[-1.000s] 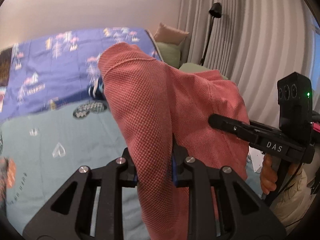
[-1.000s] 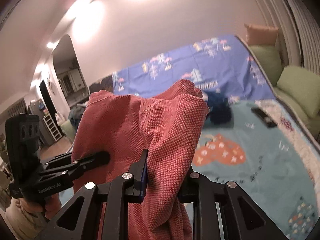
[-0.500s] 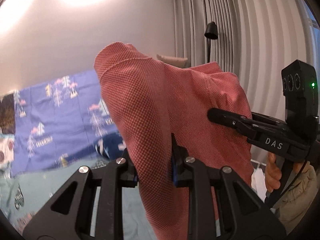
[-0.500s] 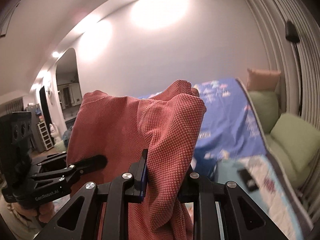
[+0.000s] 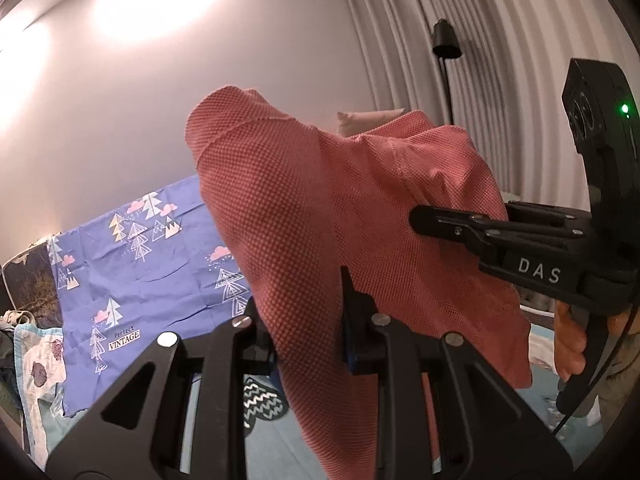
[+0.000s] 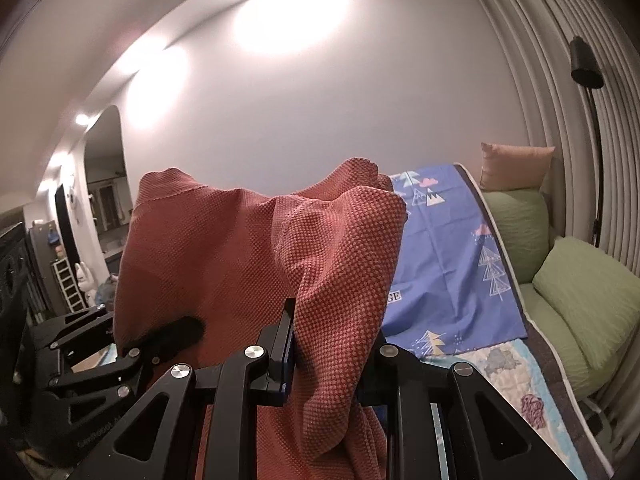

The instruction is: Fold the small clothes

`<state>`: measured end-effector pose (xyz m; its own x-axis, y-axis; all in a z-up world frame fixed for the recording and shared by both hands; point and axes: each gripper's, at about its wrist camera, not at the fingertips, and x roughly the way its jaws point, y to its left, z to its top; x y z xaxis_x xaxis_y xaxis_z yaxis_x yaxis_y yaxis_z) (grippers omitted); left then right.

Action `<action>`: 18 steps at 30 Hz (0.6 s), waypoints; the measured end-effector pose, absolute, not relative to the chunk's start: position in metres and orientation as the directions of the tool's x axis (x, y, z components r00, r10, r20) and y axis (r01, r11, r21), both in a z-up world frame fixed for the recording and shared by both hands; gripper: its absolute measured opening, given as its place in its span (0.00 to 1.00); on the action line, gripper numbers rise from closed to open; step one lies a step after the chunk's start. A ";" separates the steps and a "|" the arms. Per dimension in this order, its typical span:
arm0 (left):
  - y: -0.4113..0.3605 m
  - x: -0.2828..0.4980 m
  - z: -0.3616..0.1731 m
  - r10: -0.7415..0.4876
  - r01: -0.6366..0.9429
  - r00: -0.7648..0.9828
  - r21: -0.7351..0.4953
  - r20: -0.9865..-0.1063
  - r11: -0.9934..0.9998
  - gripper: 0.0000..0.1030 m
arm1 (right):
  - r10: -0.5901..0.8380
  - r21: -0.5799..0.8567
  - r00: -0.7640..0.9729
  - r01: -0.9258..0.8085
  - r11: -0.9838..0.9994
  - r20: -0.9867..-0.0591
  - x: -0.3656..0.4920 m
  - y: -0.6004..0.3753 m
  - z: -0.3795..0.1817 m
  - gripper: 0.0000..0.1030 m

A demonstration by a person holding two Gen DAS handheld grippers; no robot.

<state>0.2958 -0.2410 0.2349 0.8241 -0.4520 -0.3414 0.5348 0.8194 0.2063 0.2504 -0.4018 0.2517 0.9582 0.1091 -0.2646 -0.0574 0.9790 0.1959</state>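
Clamped between the jaws of the left tool [image 5: 310, 320] and the right tool [image 6: 332, 344], each nearly shut on a bunched fold, the red knit garment [image 5: 340, 216] was held aloft between them, draped over both and clear of the bed [image 6: 496, 364]. It was judged light, soft and limp, best gripped at its upper edge. Compared with a second earlier, it had been lifted higher, with more wall and less bed in view.
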 end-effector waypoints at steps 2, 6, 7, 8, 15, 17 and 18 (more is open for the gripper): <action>-0.244 0.320 0.226 -0.442 0.530 0.822 0.196 -0.360 0.825 0.25 | 0.104 0.195 0.955 -0.050 0.979 -0.279 0.278 -0.407 0.243 0.20; -0.247 0.366 0.208 -0.428 0.521 0.823 0.194 -0.374 0.831 0.25 | 0.105 0.202 0.949 -0.046 0.978 -0.296 0.329 -0.411 0.218 0.21; -0.247 0.375 0.203 -0.426 0.519 0.822 0.189 -0.379 0.833 0.25 | 0.108 0.208 0.947 -0.045 0.977 -0.303 0.344 -0.413 0.209 0.21; -0.246 0.394 0.190 -0.423 0.518 0.816 0.173 -0.393 0.838 0.25 | 0.110 0.212 0.942 -0.042 0.976 -0.319 0.362 -0.413 0.199 0.21; -0.257 0.498 0.116 -0.368 0.473 0.807 0.133 -0.462 0.871 0.25 | 0.054 0.146 0.901 0.010 0.989 -0.431 0.473 -0.403 0.129 0.21; -0.259 0.528 0.085 -0.332 0.441 0.797 0.111 -0.505 0.890 0.33 | 0.045 0.147 0.868 0.032 0.989 -0.495 0.504 -0.402 0.102 0.26; -0.258 0.543 0.064 -0.298 0.418 0.782 0.106 -0.546 0.902 0.36 | 0.017 0.134 0.839 0.067 0.989 -0.544 0.521 -0.403 0.083 0.31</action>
